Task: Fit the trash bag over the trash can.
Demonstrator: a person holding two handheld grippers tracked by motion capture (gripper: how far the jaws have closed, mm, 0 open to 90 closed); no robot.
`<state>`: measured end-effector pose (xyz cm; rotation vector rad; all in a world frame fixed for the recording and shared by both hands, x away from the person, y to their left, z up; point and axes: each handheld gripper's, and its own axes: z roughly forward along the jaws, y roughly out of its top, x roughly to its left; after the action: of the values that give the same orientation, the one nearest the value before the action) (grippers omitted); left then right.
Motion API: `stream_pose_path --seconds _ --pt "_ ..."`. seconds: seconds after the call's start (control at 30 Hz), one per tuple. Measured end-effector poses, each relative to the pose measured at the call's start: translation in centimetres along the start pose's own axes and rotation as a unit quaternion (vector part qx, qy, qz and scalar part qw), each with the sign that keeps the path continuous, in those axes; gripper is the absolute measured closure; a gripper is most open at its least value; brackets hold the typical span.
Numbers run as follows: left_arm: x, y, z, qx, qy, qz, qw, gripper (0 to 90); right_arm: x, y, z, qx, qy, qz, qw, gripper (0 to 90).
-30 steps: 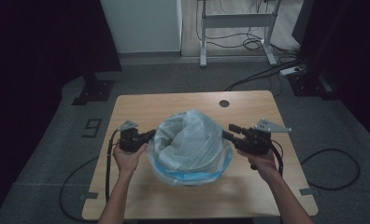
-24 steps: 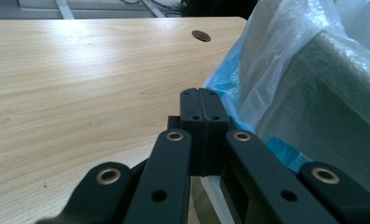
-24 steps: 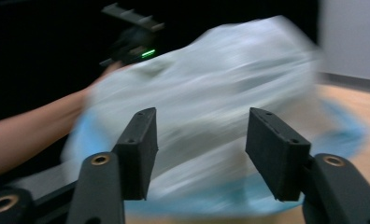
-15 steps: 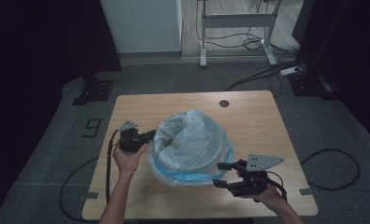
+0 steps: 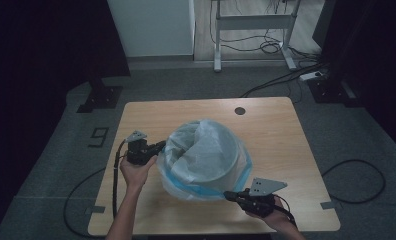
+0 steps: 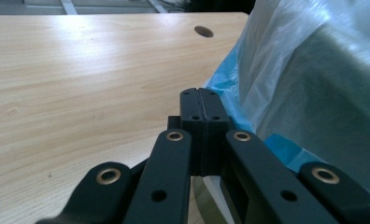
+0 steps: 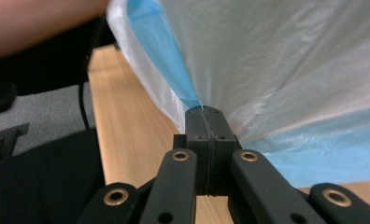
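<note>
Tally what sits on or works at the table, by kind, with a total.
Bins: 1, bin
Plastic bags: 1, bag lining it
Grippers: 2, left gripper and right gripper, both pinching the bag's edge
Total: 4

The bag-lined bin point(image 5: 206, 157) blocks the middle of the tabletop point(image 5: 276, 130), with a claw touching it left point(image 5: 158, 146) and front-right point(image 5: 229, 195), while the far and right stretches lie open.

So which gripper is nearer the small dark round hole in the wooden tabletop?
Left. The left gripper sits at the bag's left side, mid-table; the right gripper is at the near edge, farther from the hole.
</note>
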<state>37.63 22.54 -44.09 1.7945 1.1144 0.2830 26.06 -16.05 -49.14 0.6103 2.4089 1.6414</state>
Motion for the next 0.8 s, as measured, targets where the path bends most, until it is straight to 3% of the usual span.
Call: stream_pose_path --seconds 0.17,0.37,0.47,0.6,0.67,0.8 --pt "0.2 -0.6 0.0 0.01 -0.001 0.0 1.0 89.8 -0.9 -2.2 1.5 0.029 -0.011 0.022 0.9993 89.2" --pt "0.2 -1.1 0.3 0.031 -0.002 0.002 0.9995 89.8 -2.0 -3.2 2.6 0.049 -0.025 0.038 0.9978 89.2" --pt "0.0 -1.4 0.7 0.049 0.0 0.01 0.9988 89.7 -2.6 -3.6 3.0 0.047 -0.029 0.053 0.997 89.2" --pt "-0.3 -1.4 1.0 0.051 0.0 0.016 0.9986 89.7 -2.7 -3.7 2.8 0.038 -0.029 0.058 0.9972 88.3" --pt "-0.3 -1.4 0.9 0.047 0.003 0.017 0.9987 89.7 -2.6 -3.6 2.4 0.028 -0.032 0.059 0.9974 78.1" --pt "-0.4 -1.4 0.2 0.031 0.004 0.022 0.9993 89.6 -2.4 -3.0 0.5 -0.02 -0.043 0.062 0.9969 60.7"
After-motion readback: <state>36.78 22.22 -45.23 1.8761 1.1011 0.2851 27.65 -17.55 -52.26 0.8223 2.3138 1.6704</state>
